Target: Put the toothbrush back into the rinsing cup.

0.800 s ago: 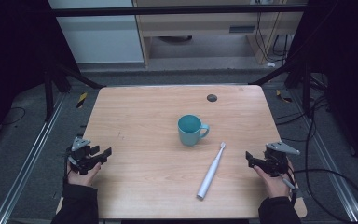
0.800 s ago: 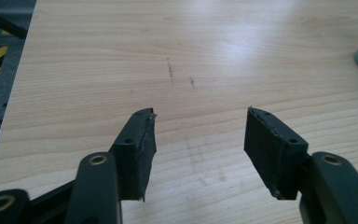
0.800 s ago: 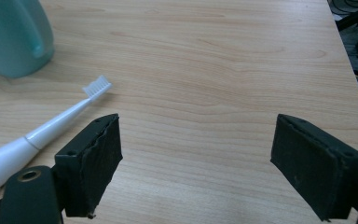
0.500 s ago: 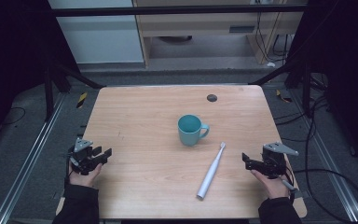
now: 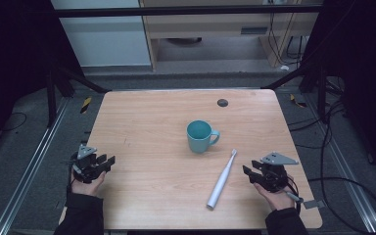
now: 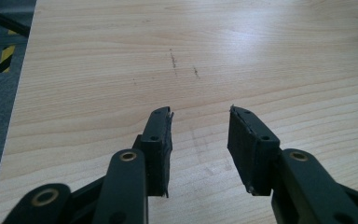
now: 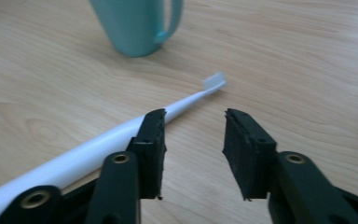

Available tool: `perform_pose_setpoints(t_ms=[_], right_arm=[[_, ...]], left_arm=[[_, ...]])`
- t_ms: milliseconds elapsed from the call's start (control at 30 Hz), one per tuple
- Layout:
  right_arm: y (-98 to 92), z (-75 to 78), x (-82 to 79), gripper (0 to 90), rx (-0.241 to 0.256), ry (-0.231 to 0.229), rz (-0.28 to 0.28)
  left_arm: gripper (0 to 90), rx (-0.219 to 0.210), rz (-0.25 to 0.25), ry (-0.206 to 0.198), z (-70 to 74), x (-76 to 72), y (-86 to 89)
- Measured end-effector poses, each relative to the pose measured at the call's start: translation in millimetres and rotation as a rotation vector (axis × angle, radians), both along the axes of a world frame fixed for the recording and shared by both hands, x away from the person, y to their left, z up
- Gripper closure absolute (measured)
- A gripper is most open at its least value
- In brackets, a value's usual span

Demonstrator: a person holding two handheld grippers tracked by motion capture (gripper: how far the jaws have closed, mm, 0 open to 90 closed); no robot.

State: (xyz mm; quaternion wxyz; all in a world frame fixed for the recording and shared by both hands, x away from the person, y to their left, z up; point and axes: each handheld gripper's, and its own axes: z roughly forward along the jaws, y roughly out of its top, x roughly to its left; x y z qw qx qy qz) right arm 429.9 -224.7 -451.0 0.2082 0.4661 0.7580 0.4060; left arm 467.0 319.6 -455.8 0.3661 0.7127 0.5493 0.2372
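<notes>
Jaws apart on both sides, nothing between them: the right gripper (image 5: 248, 173) hovers low near the table's (image 5: 142, 122) right edge, its 2 black pads spread wide, and the white toothbrush (image 5: 221, 179) lies just beside it, flat on the wood, bristles toward the teal mug (image 5: 199, 136). In the right gripper view the toothbrush (image 7: 121, 135) runs behind the left-hand pad. The mug stands upright near the table's middle. Over at the left edge, the left gripper (image 5: 108, 162) gapes too, bare wood ahead of it.
</notes>
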Motion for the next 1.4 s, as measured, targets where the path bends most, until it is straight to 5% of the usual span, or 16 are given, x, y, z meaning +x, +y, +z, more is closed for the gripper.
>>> perform_pose_setpoints(t_ms=[467,967,1400], right_arm=[[32.8,-1.5,-7.9,89.1,0.045,0.053,0.158],[76.7,-12.3,-15.5,90.0,0.021,0.096,0.300],[95.4,-25.1,-17.7,90.0,-0.003,0.149,0.360]], left_arm=[[65.1,0.008,-0.014,0.000,1.9,-1.1,-1.8],[65.0,0.006,-0.021,-0.006,2.2,-1.0,-2.9],[65.1,0.009,-0.025,0.000,1.6,-0.5,-3.2]])
